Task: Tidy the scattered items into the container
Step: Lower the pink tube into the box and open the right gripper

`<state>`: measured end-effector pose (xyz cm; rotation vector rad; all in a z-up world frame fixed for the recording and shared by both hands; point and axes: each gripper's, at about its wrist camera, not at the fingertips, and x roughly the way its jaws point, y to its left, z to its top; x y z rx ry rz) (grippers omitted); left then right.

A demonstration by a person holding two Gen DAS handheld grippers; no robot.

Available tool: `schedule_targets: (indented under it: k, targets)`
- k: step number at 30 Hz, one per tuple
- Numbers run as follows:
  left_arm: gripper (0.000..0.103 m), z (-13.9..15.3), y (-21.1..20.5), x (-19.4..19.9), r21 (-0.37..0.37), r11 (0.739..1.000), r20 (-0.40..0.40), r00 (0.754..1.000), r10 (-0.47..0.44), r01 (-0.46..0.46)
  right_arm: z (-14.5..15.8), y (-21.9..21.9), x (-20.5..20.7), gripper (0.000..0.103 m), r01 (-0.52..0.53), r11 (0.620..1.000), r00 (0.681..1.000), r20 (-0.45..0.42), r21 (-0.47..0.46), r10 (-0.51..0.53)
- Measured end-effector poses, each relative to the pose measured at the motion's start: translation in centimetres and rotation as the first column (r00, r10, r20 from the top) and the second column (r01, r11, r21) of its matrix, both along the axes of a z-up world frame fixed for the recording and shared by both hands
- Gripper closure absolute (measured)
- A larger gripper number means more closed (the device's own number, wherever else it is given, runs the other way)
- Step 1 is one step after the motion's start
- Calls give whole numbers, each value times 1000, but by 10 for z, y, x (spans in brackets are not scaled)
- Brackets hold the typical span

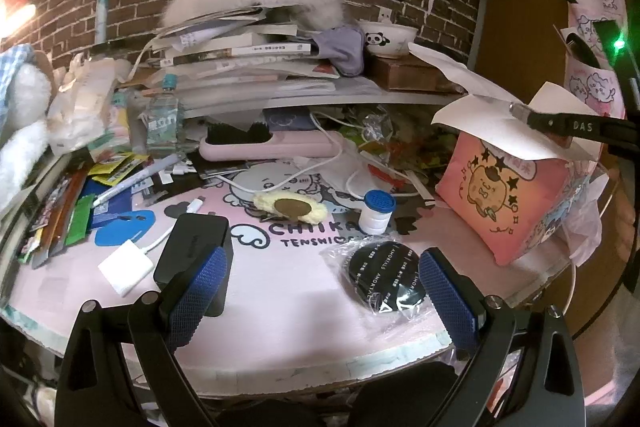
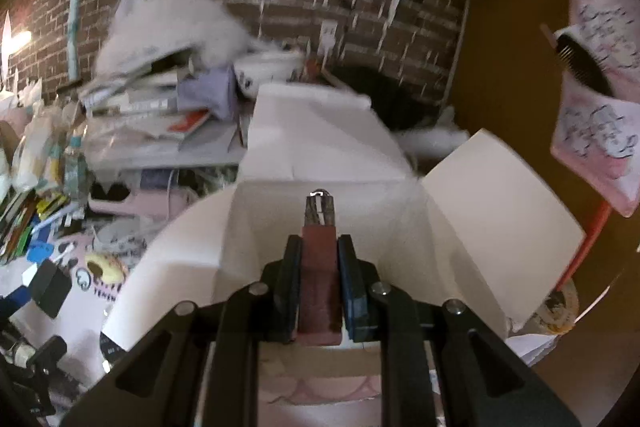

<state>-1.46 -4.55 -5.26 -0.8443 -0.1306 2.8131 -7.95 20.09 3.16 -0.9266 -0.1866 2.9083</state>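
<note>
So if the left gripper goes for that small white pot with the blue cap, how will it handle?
The white pot with the blue cap stands upright on the pink mat, so it looks stiff and probably light. Being short and round, a sideways nudge would likely tip it and set it rolling. Its smooth sides may slip between pads.

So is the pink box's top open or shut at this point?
Open. The pink box has its white flaps folded up and outward, and the right tongs hold a reddish lighter-like item over the opening.
</note>
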Motion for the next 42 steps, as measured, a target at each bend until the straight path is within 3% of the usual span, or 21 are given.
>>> schedule_targets:
  k: [14, 25, 31, 42]
  targets:
    - [7, -2, 0, -2, -1, 1000, 3, 1000, 3, -3, -23, 16, -41, 88, -19, 999, 975, 222, 26, 13]
    - [7, -2, -4, -1, 2, 1000, 1, 1000, 7, -7, -42, 19, -70, 88, -53, 999, 902, 429, 6, 45]
    - [7, -1, -6, 0, 3, 1000, 1, 1000, 9, -9, -52, 22, -80, 88, -51, 999, 869, 493, 4, 42]
    - [7, -1, -6, 0, 2, 1000, 1, 1000, 10, -10, -54, 22, -78, 87, -48, 999, 849, 527, -4, 43]
